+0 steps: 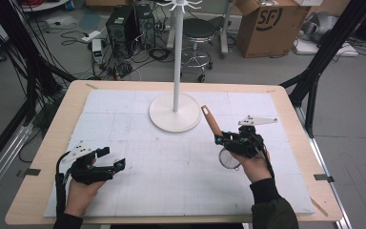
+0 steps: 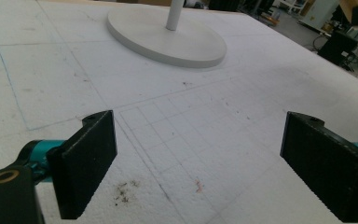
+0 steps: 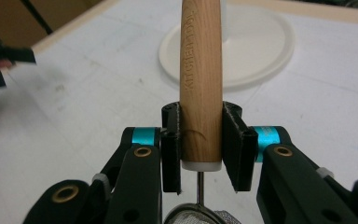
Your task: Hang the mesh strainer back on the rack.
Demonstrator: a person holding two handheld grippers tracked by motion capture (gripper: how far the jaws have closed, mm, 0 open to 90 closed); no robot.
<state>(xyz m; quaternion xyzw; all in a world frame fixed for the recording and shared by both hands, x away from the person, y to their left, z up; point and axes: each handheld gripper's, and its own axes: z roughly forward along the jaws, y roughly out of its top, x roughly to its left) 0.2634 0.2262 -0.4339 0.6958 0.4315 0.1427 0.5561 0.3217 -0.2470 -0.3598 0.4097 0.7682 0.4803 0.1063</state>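
Note:
A small strainer with a wooden handle (image 1: 211,121) and a round mesh bowl (image 1: 229,159) is held above the white mat. My right gripper (image 1: 220,139) is shut on the handle (image 3: 201,84) near its lower end, the handle pointing up and away toward the white stand base (image 1: 175,112). In the right gripper view the mesh bowl (image 3: 193,216) peeks out below the jaws. My left gripper (image 1: 114,159) is at the mat's front left, open with nothing between its pads (image 2: 87,158). Ahead of it lies the stand base (image 2: 168,35).
A white pole (image 1: 176,52) rises from the round base and carries hooks at its top. The white gridded mat (image 1: 171,162) covers most of the wooden table (image 1: 47,143). Beyond the table are a cardboard box (image 1: 267,26), a stool (image 1: 198,33) and cables on the floor.

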